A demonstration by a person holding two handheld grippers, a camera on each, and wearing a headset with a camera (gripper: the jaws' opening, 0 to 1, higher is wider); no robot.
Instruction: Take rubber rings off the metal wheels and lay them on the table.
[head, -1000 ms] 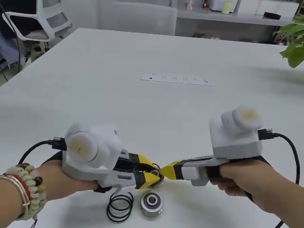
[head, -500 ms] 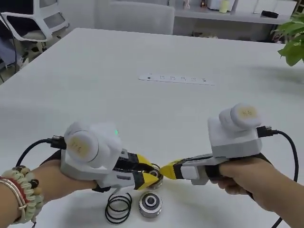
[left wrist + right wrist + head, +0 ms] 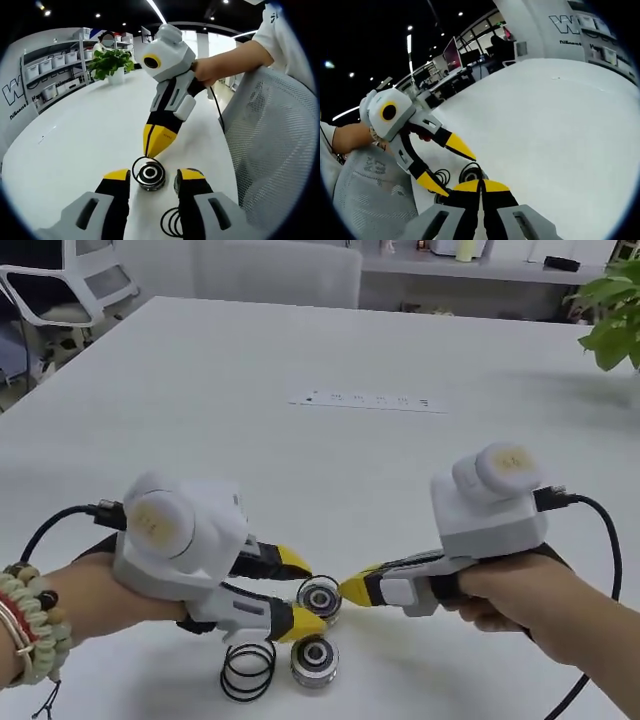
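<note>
A metal wheel (image 3: 322,598) lies on the white table (image 3: 330,470) between the spread yellow-tipped jaws of my left gripper (image 3: 300,592), which do not touch it. My right gripper (image 3: 348,590) comes in from the right with its tips at the wheel's edge. In the left gripper view a thin black rubber ring (image 3: 136,164) lifts off the wheel (image 3: 151,174) up to the shut tip of the right gripper (image 3: 150,150). A second wheel (image 3: 314,660) and several loose rings (image 3: 248,670) lie just in front.
A white power strip (image 3: 367,400) lies mid-table. At the far side stand a grey chair (image 3: 290,272) and a white one (image 3: 75,285). A green plant (image 3: 612,315) sits at the right edge.
My left gripper's jaws have spread apart and let go of the wheel, which now lies free between them. The right gripper stays shut at the wheel's edge.
</note>
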